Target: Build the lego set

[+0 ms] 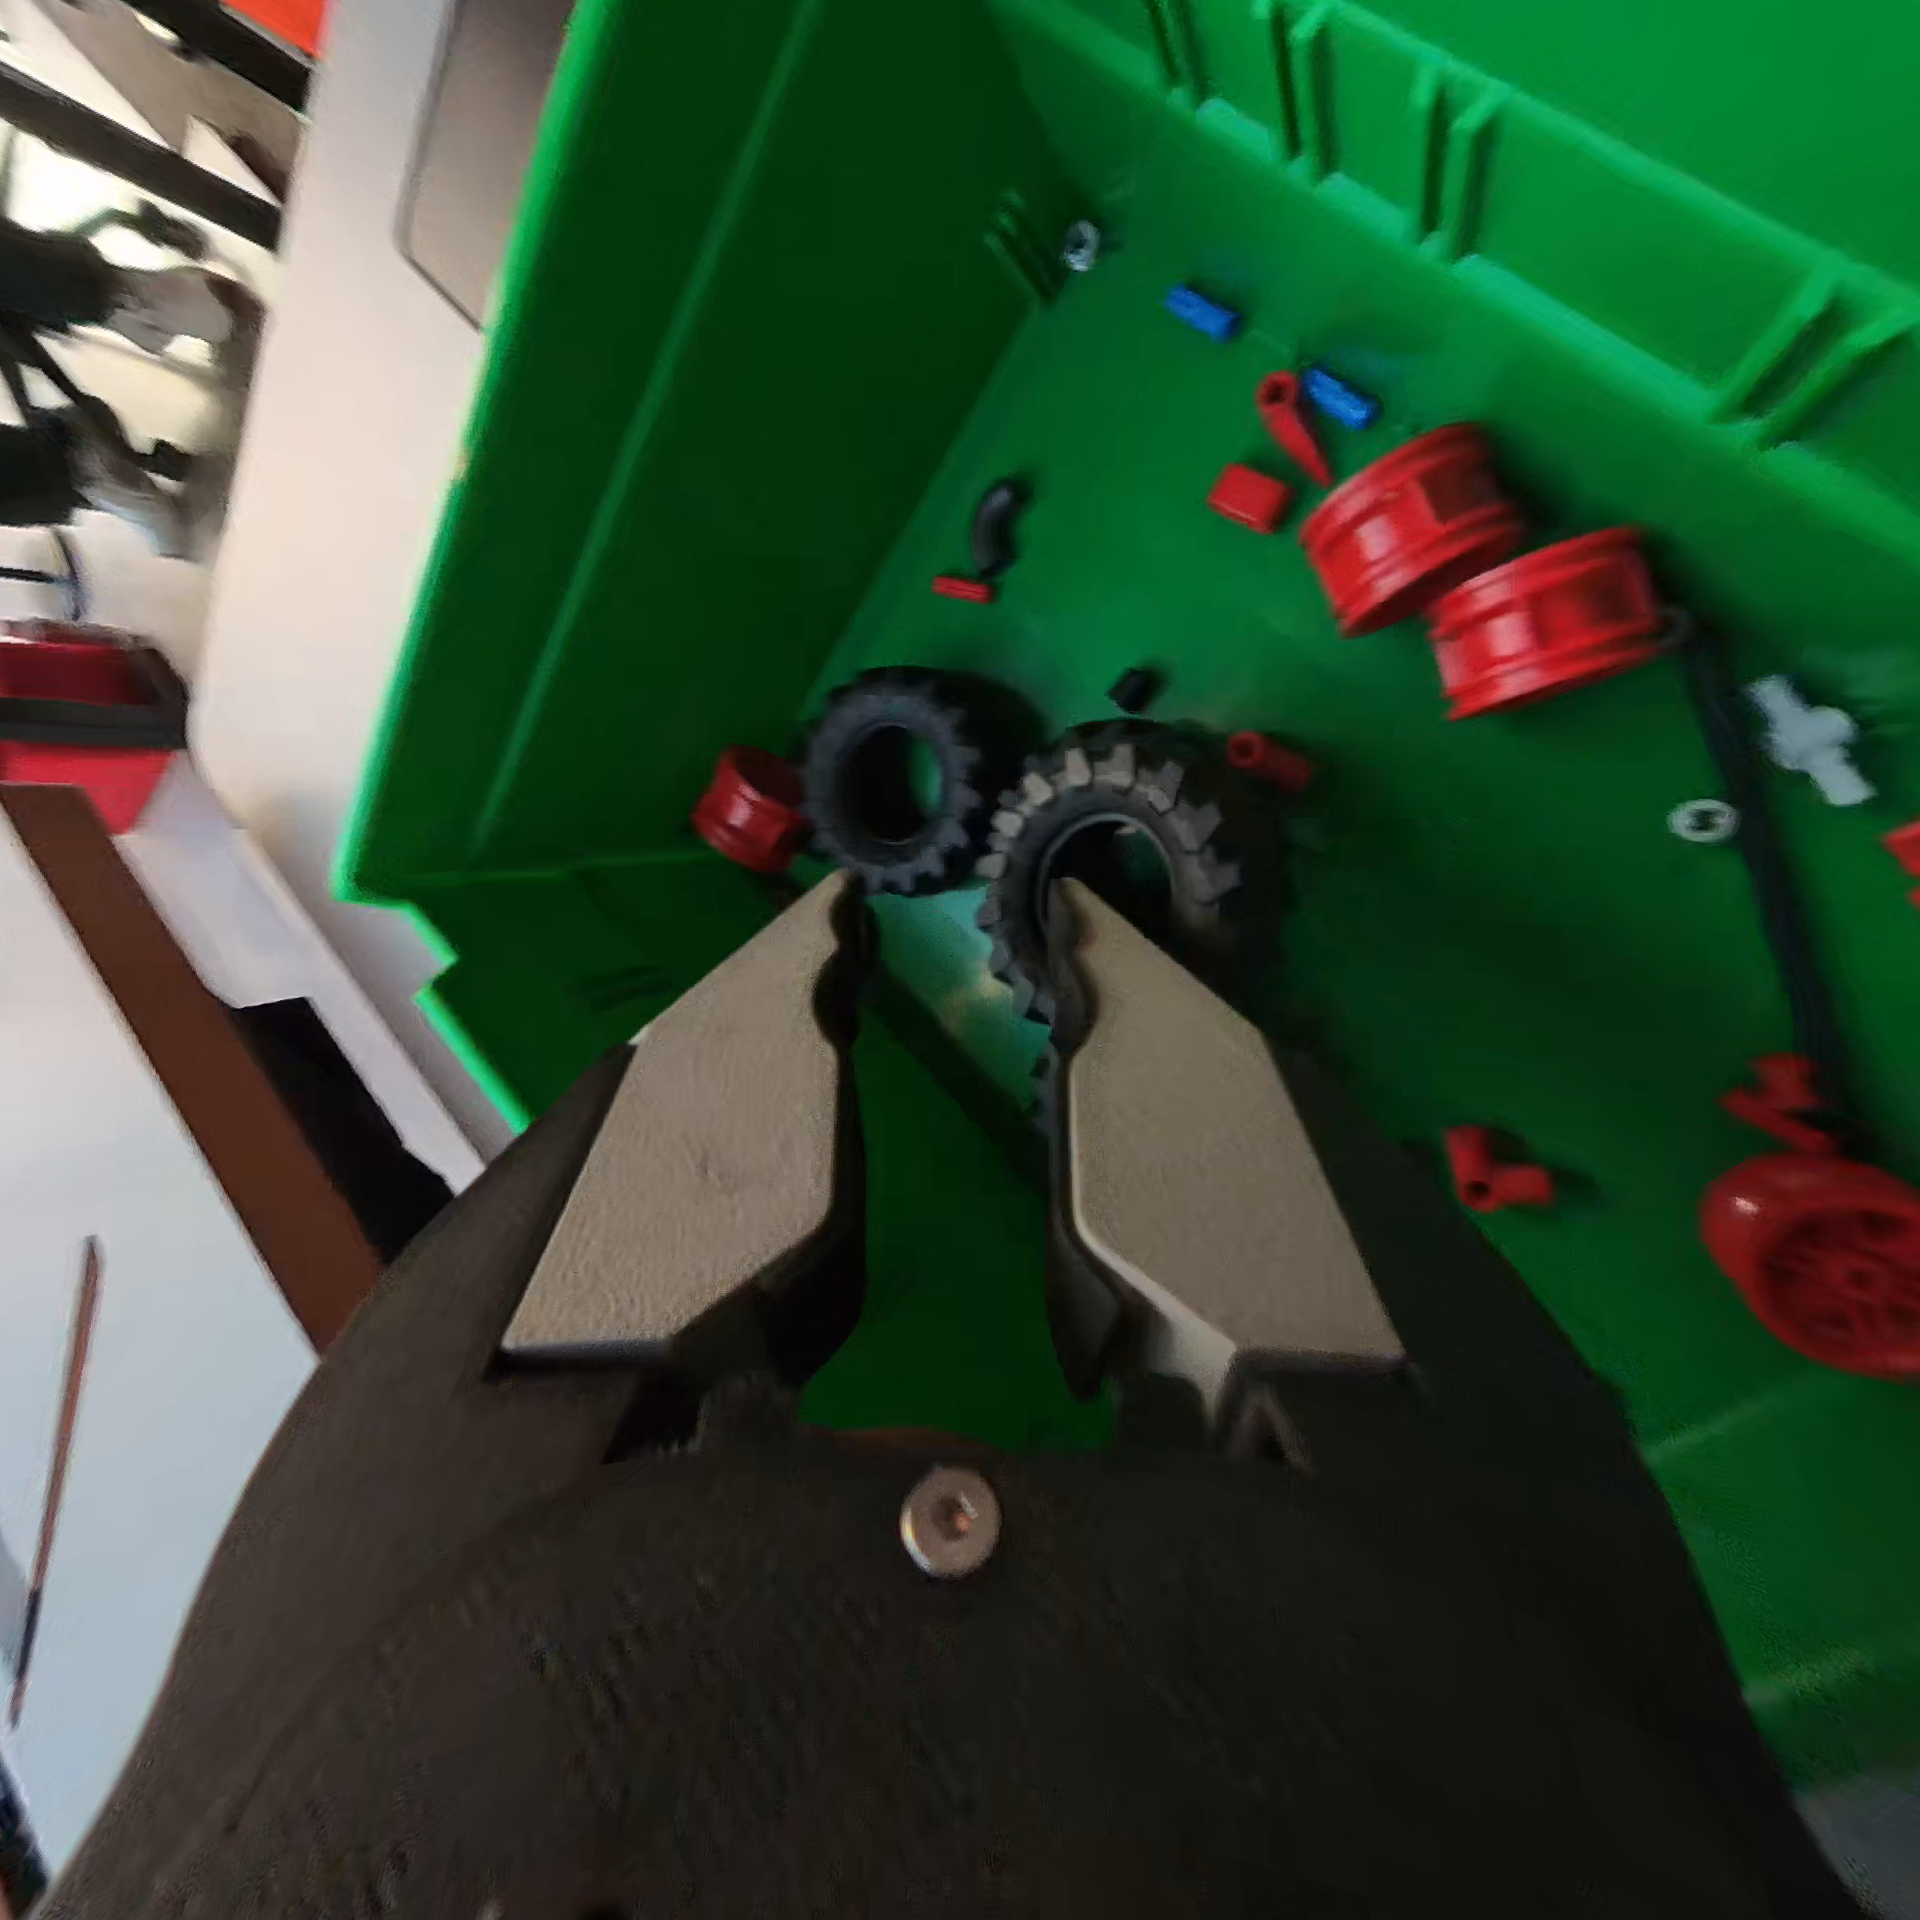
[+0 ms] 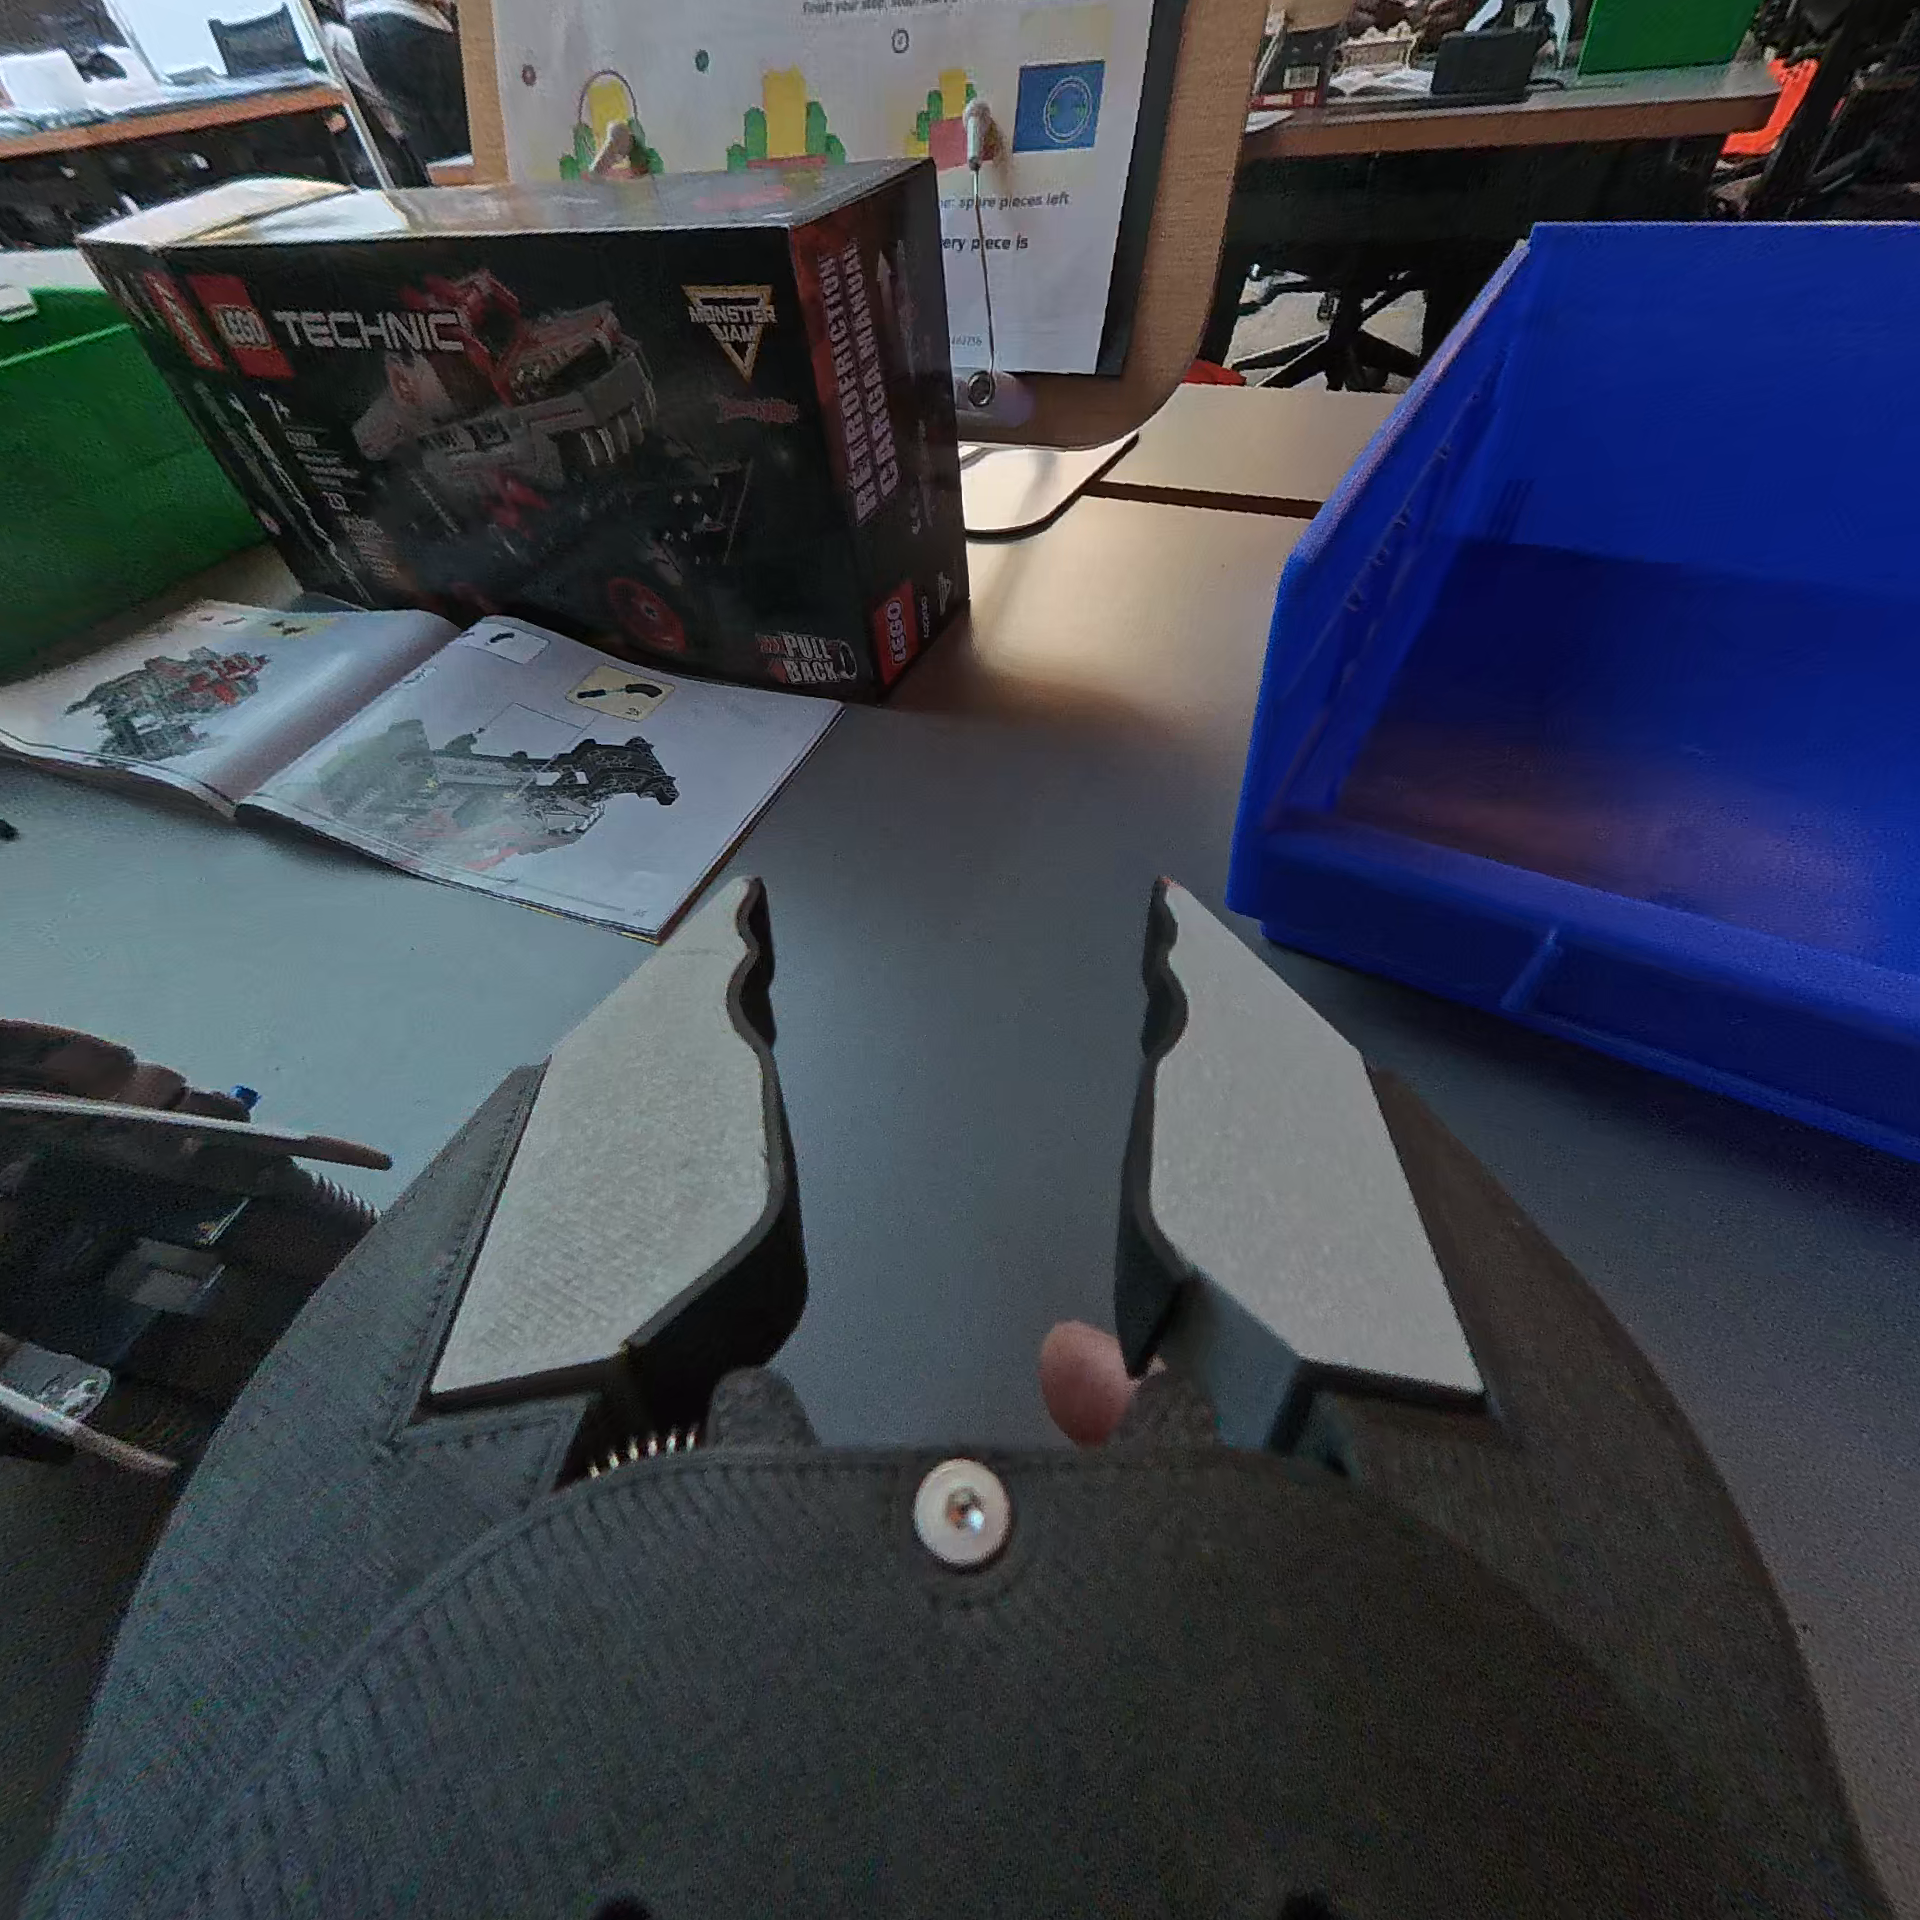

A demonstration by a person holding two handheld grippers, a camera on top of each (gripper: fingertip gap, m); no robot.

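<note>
1. Dark grey table (image 2: 966, 790) carries the work; the parts lie apart from it in a green bin (image 1: 727, 436), seen tipped in the left wrist view.
2. Nearest the tips is a big black tyre (image 1: 1132, 831), standing on its tread on the bin floor. A smaller tyre (image 1: 883, 779) touches it at its 9 o'clock.
3. The left gripper (image 1: 956, 883) has its jaws parted: one tip is poked through the big tyre's hole, the other sits outside, near the smaller tyre. Nothing is pinched yet.
4. Outward from there: two red wheel hubs (image 1: 1475, 561) at 2 o'clock of the tyres, touching each other, a red cap (image 1: 743, 805) just beside the smaller tyre at 9 o'clock, blue pins (image 1: 1200, 312) toward the far wall.
5. Judged step: fetching a tyre, probably for a hub. Next, the jaws need closing on the tyre wall between the tips, then a lift clear of the smaller tyre.
6. The right gripper (image 2: 956, 904) hangs over bare table, jaws wide apart and empty.
7. At its 11 o'clock lies the open instruction booklet (image 2: 436, 748), the set's box (image 2: 540, 416) behind it; a blue bin (image 2: 1610, 675) sits at 2 o'clock.
</note>
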